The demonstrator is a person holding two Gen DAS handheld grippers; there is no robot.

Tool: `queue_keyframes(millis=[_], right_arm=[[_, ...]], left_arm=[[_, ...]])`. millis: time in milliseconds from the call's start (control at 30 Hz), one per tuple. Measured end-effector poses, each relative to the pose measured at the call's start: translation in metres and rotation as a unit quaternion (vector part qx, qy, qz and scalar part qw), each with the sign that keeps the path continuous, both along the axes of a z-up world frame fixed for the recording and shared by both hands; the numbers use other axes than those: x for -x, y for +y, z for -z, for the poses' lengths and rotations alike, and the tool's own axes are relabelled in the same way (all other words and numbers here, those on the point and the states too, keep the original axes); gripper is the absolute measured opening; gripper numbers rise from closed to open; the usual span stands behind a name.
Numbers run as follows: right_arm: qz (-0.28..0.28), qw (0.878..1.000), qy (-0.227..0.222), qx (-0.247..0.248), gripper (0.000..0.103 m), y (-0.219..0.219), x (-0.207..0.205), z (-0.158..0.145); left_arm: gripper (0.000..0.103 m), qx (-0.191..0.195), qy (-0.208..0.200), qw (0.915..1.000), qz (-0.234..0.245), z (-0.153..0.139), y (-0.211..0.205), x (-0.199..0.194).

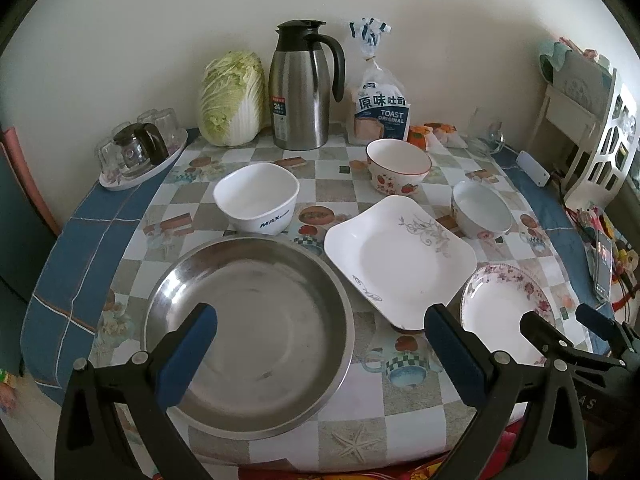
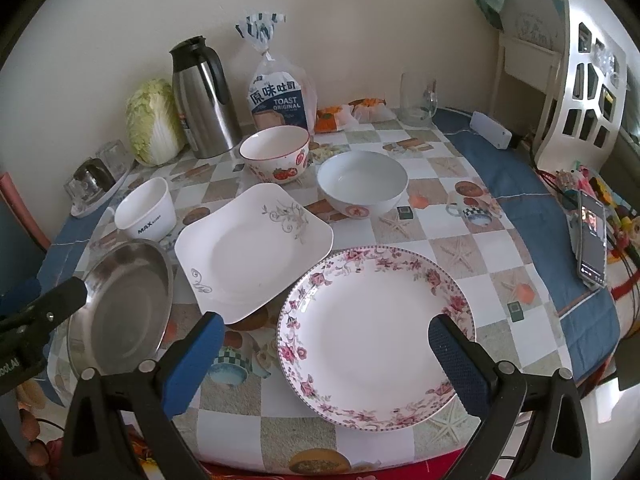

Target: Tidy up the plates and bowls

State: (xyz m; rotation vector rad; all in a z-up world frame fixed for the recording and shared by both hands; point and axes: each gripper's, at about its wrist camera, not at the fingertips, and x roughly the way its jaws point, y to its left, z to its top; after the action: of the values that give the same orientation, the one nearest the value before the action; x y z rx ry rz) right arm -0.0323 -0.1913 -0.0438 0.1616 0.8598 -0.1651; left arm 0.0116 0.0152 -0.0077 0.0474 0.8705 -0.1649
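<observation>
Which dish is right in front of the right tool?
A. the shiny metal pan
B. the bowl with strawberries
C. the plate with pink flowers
C: the open right tool hovers over the flowery plate; the strawberry bowl sits farther back.

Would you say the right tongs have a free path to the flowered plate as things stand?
Probably yes. The right tongs are open and hang right over the flowered plate, with nothing on it. Only the square plate's corner sits close to its far-left rim.
</observation>
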Motion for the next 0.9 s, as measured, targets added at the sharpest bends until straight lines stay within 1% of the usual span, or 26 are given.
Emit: queue_keyframes(millis=[633, 900], right_arm=[[0.0, 1.0, -0.003, 0.002, 0.103, 0.0006, 0.001, -0.0019], [0.0, 1.0, -0.003, 0.001, 0.103, 0.0005, 0.0013, -0.0019]], left_arm=[[0.103, 0.008, -0.002, 1.0, 0.001, -0.0023, -0.002, 0.0001], [0.103, 0.003, 0.003, 1.0, 0.0, -0.0009, -0.0023, -0.0016]])
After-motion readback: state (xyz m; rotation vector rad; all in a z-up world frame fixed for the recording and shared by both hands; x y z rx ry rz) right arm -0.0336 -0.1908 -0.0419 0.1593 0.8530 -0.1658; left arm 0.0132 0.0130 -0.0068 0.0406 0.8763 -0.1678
